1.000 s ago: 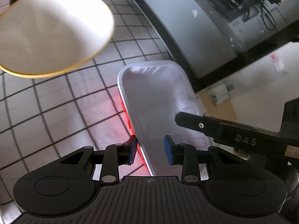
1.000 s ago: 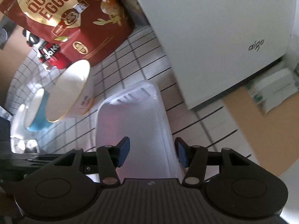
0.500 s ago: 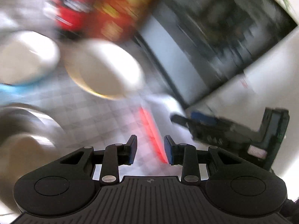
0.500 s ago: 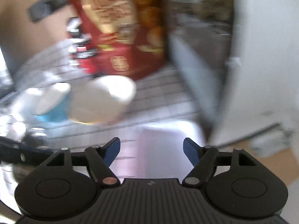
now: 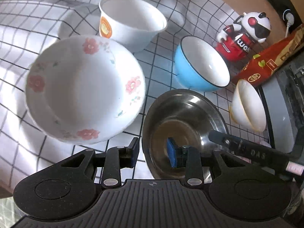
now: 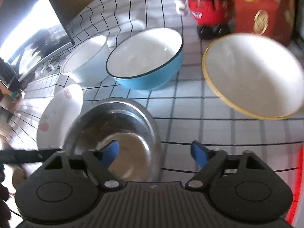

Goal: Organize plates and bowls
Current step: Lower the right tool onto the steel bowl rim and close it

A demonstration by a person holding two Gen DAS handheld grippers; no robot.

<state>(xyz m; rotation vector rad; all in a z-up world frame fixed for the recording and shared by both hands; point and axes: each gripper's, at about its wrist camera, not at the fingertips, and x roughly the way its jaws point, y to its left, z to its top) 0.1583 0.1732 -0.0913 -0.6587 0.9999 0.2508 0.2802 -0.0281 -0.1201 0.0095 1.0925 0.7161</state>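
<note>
A steel bowl (image 5: 182,114) (image 6: 114,121) sits nearest on the checked cloth. My left gripper (image 5: 153,152) is open astride its left rim, one pad outside and one inside, neither touching. My right gripper (image 6: 154,152) straddles the opposite rim with its jaws closing, the pads still clear of the metal. Around the steel bowl stand a floral plate (image 5: 83,91) (image 6: 57,114), a blue bowl (image 5: 190,72) (image 6: 148,76), a gold-rimmed white bowl (image 5: 247,106) (image 6: 252,76) and a white bowl with an orange logo (image 5: 131,20) (image 6: 85,64).
A red toy-figure bottle (image 5: 241,36) and a red box (image 5: 266,62) stand behind the bowls. A grey appliance (image 5: 281,114) borders the right side. A red-edged container (image 6: 298,180) shows at the right wrist view's right edge.
Both views have swung away from the clear plastic container to the group of bowls. Each gripper now sits over the steel bowl's rim. The right jaws stand wider than a second ago.
</note>
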